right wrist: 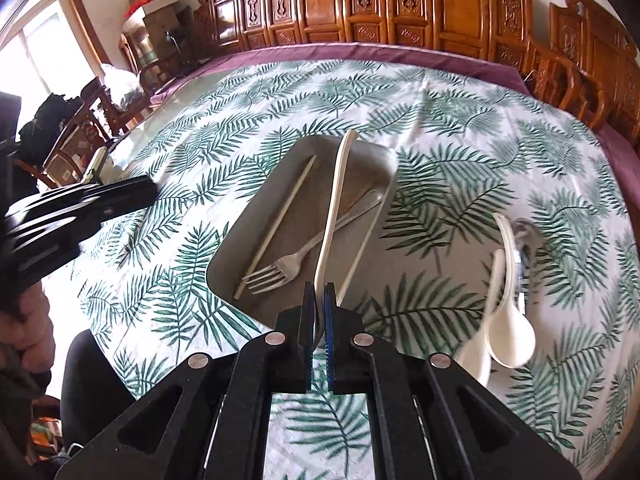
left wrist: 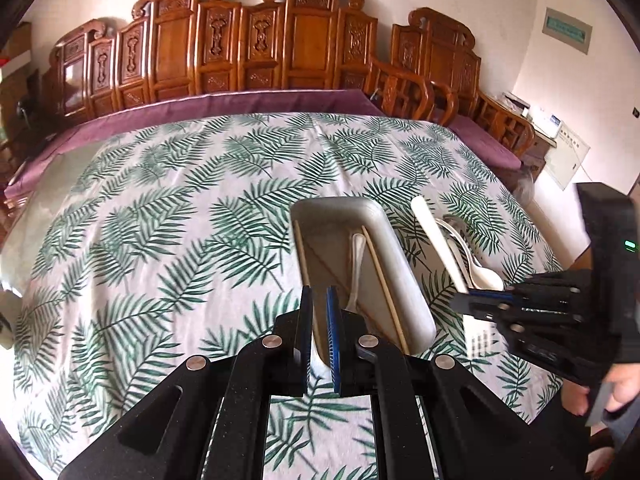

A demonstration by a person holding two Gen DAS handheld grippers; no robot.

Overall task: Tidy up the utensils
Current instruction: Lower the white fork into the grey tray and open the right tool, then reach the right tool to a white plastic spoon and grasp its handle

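right gripper [right wrist: 319, 300] has its fingers pinched tight on a long white spoon [right wrist: 334, 208], its handle held out over the grey tray [right wrist: 240, 240]. in the tray lie a fork [right wrist: 280, 270] and chopsticks [right wrist: 280, 220]. left gripper [left wrist: 319, 304] hangs slightly parted, holding nothing, over the tray's near end. two more white spoons [right wrist: 508, 320] lie on the leafy tabletop [right wrist: 440, 140] beside the tray.

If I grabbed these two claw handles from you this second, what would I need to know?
Right claw: shut on a white spoon, held above the grey tray.
Left claw: slightly open, holding nothing, hanging over the tray's near end.
In the tray: a fork and chopsticks.
On the cloth to the right: two white spoons by a clear item I can't identify.
Left, probably: put the held spoon into the tray, then the other spoons.
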